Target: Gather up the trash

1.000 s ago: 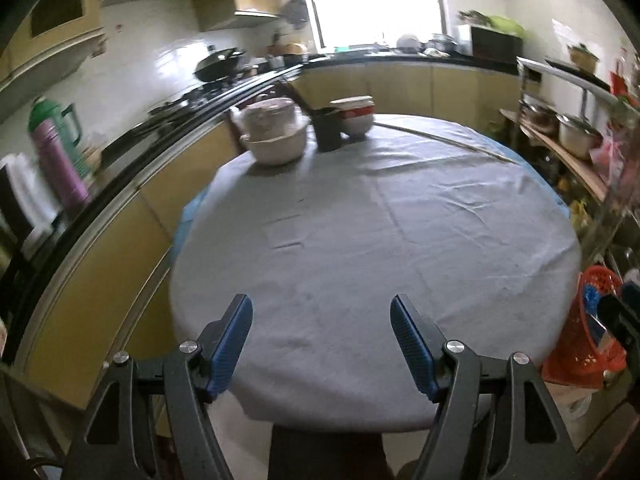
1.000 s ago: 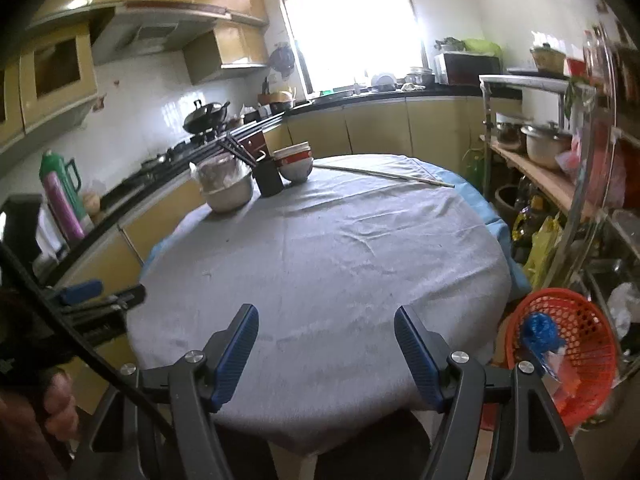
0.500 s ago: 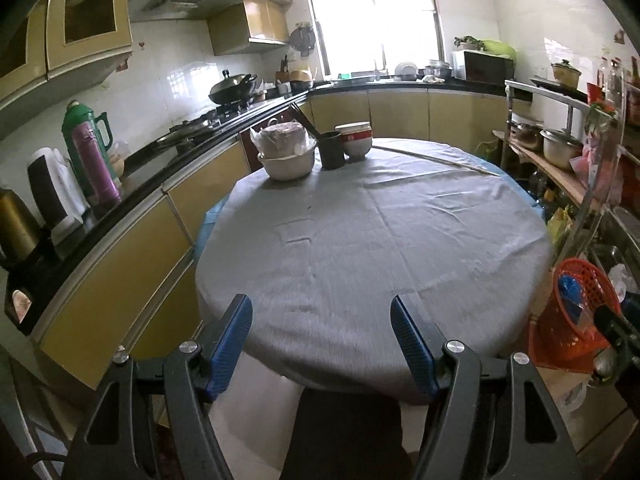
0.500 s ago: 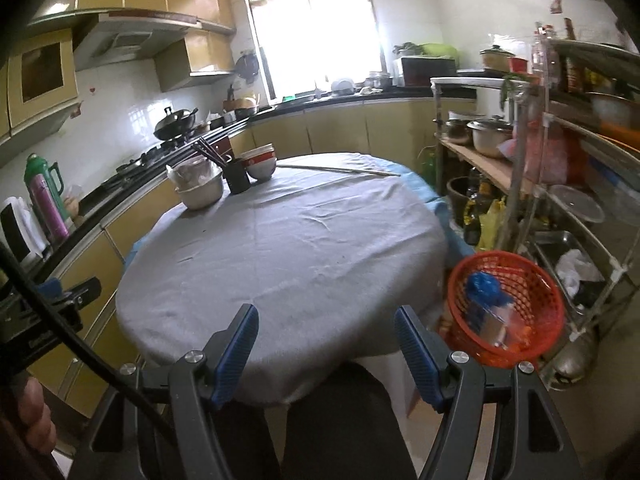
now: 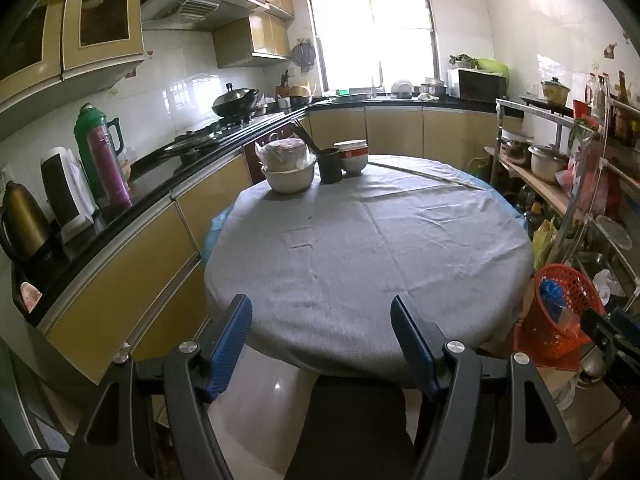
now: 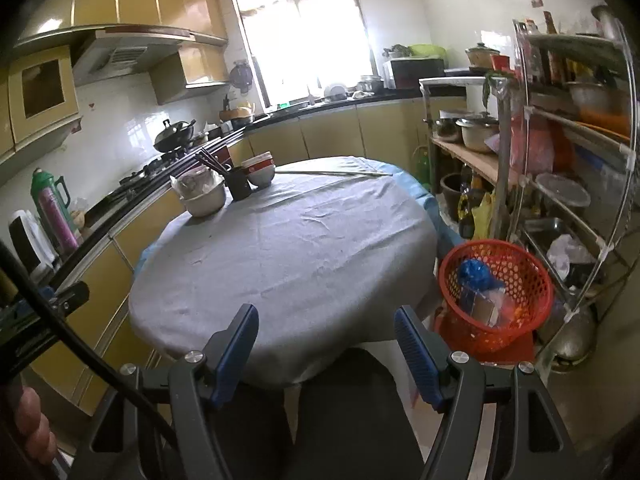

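Observation:
A red mesh basket (image 6: 496,292) stands on the floor right of the round table (image 6: 288,248) and holds a blue crumpled wrapper (image 6: 474,274) and other trash. It also shows in the left wrist view (image 5: 560,312). My left gripper (image 5: 322,344) is open and empty, held back from the table's near edge (image 5: 360,264). My right gripper (image 6: 326,350) is open and empty, also back from the table, with the basket to its right. The grey cloth shows no loose trash.
At the table's far side stand a covered bowl stack (image 5: 288,166), a dark cup with chopsticks (image 5: 330,164) and red-rimmed bowls (image 5: 352,156). A long stick (image 6: 332,173) lies at the far edge. Counter with thermos (image 5: 102,156) on the left; metal rack (image 6: 560,184) on the right.
Both grippers have pulled back and up from the table, so the whole table and the basket now show. Both stay open and empty.

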